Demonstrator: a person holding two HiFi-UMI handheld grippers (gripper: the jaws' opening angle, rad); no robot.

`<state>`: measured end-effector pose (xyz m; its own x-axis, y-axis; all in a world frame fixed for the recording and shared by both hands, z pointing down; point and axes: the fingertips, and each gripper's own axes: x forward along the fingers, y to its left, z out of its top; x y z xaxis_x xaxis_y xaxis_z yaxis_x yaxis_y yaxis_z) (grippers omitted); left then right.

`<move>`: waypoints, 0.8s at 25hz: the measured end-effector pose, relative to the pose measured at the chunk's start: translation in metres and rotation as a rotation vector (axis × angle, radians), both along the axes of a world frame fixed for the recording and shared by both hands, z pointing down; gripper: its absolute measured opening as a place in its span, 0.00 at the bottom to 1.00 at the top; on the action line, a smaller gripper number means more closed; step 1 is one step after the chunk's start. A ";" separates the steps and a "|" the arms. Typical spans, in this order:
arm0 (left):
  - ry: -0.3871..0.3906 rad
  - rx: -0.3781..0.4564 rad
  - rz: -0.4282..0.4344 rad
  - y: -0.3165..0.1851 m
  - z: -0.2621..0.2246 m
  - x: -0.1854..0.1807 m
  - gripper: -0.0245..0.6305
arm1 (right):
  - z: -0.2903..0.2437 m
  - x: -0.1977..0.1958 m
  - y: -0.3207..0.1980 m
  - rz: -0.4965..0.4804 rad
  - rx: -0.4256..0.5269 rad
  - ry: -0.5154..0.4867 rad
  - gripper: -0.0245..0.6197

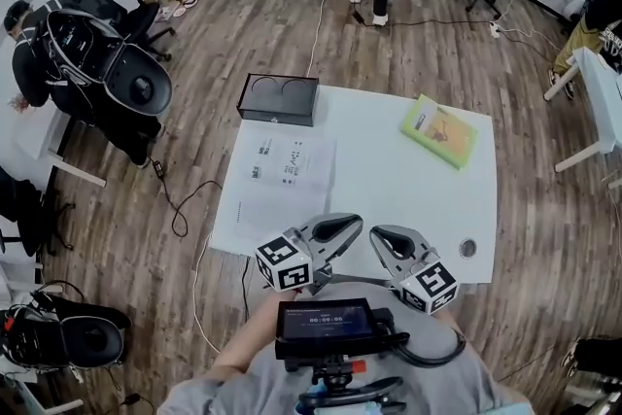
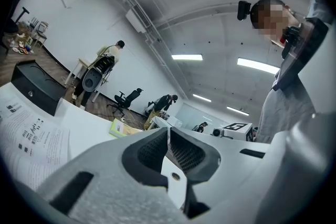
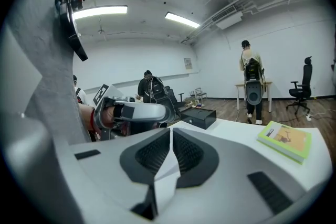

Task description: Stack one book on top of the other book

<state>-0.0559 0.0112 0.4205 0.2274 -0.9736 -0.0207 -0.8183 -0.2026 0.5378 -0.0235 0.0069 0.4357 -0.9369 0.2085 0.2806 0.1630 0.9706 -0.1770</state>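
L+R hand-held grippers point(image 1: 356, 224) point(image 1: 375, 234) at table point(image 1: 389, 194) edge

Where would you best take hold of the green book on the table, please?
Probably the near long edge of the green book, approached low from the front with the right tongs: it lies flat, leaving only its thin edges to pinch.

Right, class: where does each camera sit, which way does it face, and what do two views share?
Head view: on the person's head, facing down at the table; left claw, right claw, forearm show.
Left gripper view: on the left claw, facing across the table; torso shows.
Right gripper view: on the right claw, likewise; torso, left claw show.
Shared by all: green book.
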 end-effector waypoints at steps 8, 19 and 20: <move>0.015 -0.007 -0.050 -0.008 0.001 -0.002 0.08 | -0.003 0.001 -0.022 -0.006 -0.004 0.003 0.09; 0.028 0.007 -0.043 -0.026 0.008 -0.006 0.08 | 0.005 0.000 -0.041 0.012 0.008 0.024 0.09; 0.028 0.008 -0.040 -0.027 0.007 -0.006 0.08 | 0.006 0.001 -0.042 0.016 0.005 0.026 0.09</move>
